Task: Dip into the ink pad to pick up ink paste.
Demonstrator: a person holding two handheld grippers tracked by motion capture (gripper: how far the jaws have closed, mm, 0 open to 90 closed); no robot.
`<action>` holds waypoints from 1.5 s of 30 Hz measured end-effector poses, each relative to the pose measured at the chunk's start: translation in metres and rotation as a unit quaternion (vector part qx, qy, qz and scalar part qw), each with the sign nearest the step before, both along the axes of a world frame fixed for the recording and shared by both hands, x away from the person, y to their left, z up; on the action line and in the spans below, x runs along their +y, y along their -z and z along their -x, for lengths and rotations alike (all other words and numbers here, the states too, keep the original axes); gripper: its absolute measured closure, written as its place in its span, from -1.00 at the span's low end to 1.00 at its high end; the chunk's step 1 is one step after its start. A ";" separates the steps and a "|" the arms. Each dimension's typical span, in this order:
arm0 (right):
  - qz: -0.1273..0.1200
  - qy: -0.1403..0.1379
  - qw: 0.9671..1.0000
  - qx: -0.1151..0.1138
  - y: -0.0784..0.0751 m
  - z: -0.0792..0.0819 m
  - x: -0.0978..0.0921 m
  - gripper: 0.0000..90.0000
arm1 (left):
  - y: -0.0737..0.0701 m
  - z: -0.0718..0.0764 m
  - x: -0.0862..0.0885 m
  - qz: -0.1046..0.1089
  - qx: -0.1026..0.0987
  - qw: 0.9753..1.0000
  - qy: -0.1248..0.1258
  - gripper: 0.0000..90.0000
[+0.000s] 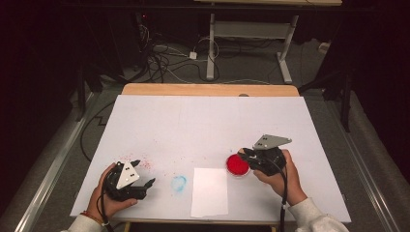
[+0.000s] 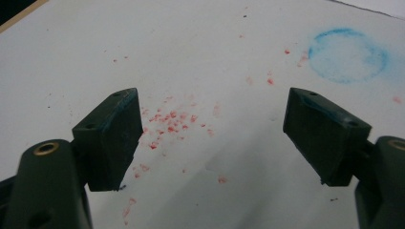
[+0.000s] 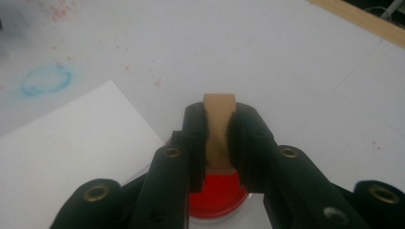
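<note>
My right gripper (image 3: 218,138) is shut on a small tan wooden block (image 3: 218,112), probably a stamp, held upright just above a round red ink pad (image 3: 217,195). In the high view the red ink pad (image 1: 238,165) sits right of a white paper sheet (image 1: 209,191), with my right gripper (image 1: 247,155) over its right edge. My left gripper (image 1: 143,172) rests open at the table's front left. Its jaws stand wide apart over scattered red specks (image 2: 169,121), with nothing between them (image 2: 212,138).
A faint blue ring stain (image 2: 347,55) marks the white table cover (image 1: 208,121) between the left gripper and the paper (image 3: 71,152). The wooden table edge (image 1: 208,90) runs along the back. Cables and a desk frame (image 1: 251,43) lie on the floor beyond.
</note>
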State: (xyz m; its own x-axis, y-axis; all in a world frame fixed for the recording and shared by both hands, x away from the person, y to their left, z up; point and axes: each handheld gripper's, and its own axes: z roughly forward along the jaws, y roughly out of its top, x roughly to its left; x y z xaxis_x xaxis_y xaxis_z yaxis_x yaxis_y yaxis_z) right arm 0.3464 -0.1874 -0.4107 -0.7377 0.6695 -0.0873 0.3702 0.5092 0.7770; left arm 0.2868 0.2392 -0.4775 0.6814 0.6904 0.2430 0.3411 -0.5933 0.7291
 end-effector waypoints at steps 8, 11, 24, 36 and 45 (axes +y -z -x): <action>-0.031 -0.008 0.999 -0.026 -0.025 0.008 -0.002 0.69 | 0.000 0.000 -0.001 -0.004 0.000 1.000 0.001 -0.54; -0.042 -0.009 0.999 -0.031 -0.034 0.010 -0.003 0.69 | 0.000 0.000 -0.001 -0.005 0.000 1.000 0.001 -0.54; -0.029 -0.003 0.999 -0.035 -0.042 0.001 0.006 0.69 | 0.001 0.000 -0.001 -0.005 0.001 1.000 0.001 -0.54; 0.034 -0.001 0.999 0.022 0.015 -0.018 0.017 0.69 | 0.001 0.000 -0.001 -0.005 0.003 1.000 0.003 -0.54; 0.057 0.008 0.997 0.052 0.040 -0.026 0.016 0.69 | 0.002 0.000 -0.001 -0.008 0.003 1.000 0.005 -0.54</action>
State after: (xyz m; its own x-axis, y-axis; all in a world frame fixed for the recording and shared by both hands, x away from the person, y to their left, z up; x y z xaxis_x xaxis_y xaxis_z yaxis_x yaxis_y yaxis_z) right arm 0.3725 -0.1714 -0.4510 -0.7366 0.6708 -0.0867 0.4545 0.5859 0.6710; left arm 0.2870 0.2384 -0.4791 0.6899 0.6792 0.2505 0.3393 -0.6090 0.7170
